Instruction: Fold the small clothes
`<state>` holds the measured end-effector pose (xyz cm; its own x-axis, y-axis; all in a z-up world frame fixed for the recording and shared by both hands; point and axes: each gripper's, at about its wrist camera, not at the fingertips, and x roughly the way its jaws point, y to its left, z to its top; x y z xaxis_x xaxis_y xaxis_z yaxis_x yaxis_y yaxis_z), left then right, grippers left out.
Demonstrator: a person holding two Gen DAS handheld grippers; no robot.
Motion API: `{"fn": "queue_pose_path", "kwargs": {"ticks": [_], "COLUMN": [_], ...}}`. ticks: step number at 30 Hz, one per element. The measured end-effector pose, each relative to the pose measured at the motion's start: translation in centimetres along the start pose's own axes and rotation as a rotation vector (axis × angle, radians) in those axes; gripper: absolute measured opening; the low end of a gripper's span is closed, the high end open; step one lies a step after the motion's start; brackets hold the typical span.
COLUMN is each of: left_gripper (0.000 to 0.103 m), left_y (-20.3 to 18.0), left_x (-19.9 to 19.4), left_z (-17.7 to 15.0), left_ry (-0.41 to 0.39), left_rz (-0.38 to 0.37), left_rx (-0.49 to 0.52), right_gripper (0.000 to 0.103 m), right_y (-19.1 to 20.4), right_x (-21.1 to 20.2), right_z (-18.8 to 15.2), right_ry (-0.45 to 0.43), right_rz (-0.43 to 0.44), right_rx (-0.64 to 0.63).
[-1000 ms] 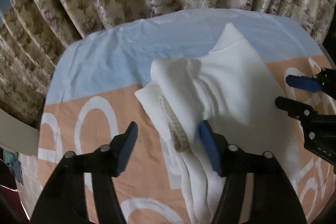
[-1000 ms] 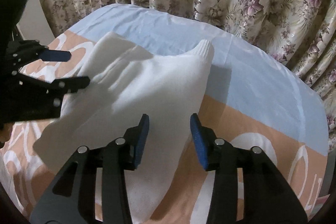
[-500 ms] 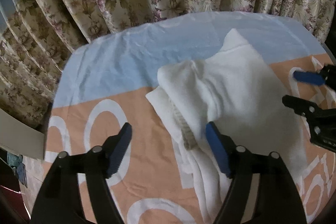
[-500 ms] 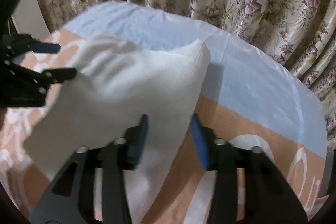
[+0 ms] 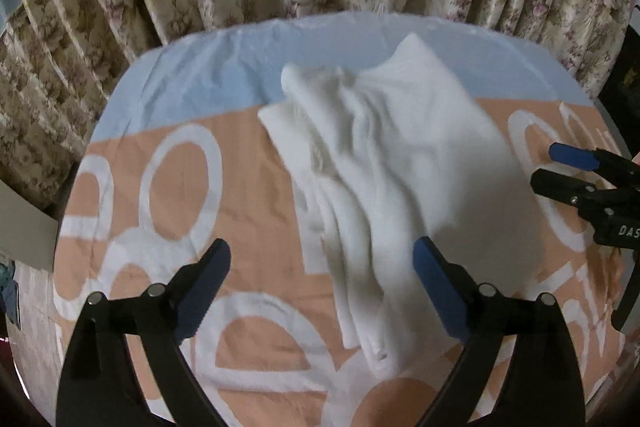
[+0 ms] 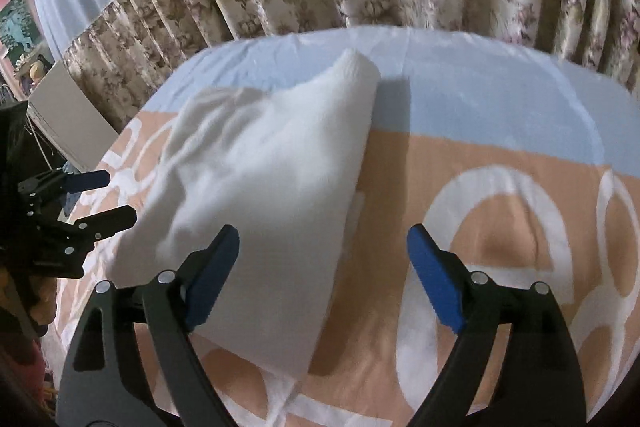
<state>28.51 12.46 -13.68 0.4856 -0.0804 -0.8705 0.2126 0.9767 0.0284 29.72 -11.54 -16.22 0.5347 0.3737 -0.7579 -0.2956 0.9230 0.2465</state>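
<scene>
Left tool [image 5: 322,277]: spread wide, nothing held, white garment [image 5: 400,163] seen beyond its tips. Right tool [image 6: 323,259]: spread wide, nothing held. Bare patterned sheet [image 6: 500,187] is seen at 3 o'clock of the garment.

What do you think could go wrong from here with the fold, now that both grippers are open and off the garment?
The white garment lies bunched and ridged, not flat, so it may slump open. Its loose lower edge sits beside the left gripper, which could snag it.
</scene>
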Motion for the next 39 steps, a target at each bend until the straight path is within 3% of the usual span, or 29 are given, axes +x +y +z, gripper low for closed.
{"fn": "queue_pose_path", "kwargs": {"ticks": [6,10,14,19,25,27,32,39], "left_gripper": [0.093,0.093,0.093,0.102,0.101,0.096,0.057,0.057], "left_y": [-0.4,-0.8,-1.0,-0.3,-0.2,-0.4,-1.6,-2.2], "left_x": [1.1,1.2,2.8,5.7,6.5,6.5,5.5,5.6], "left_z": [-0.7,-0.4,-0.1,-1.0,-1.3,-1.3,-1.4,-1.0], "left_ry": [0.016,0.006,0.020,0.062,0.063,0.066,0.062,0.069], "left_rz": [-0.037,-0.116,-0.073,-0.096,-0.123,-0.133,-0.202,-0.182], "left_rx": [-0.018,-0.028,-0.008,-0.008,0.017,0.033,0.107,0.157], "right_gripper": [0.087,0.087,0.087,0.087,0.087,0.087,0.087,0.087], "right_y": [0.3,0.2,-0.2,-0.3,0.3,0.4,0.9,2.0], "right_x": [1.2,1.6,2.0,2.5,3.4,3.6,4.2,5.6], "right_z": [-1.2,-0.9,-0.7,-0.6,-0.7,-0.5,-0.4,0.4], "right_ry": [0.025,0.020,0.019,0.033,0.052,0.058,0.079,0.149], "right_rz": [0.008,0.022,0.022,0.034,0.038,0.035,0.040,0.007], "right_rx": [-0.002,0.004,0.006,0.006,-0.017,-0.028,-0.053,-0.187]}}
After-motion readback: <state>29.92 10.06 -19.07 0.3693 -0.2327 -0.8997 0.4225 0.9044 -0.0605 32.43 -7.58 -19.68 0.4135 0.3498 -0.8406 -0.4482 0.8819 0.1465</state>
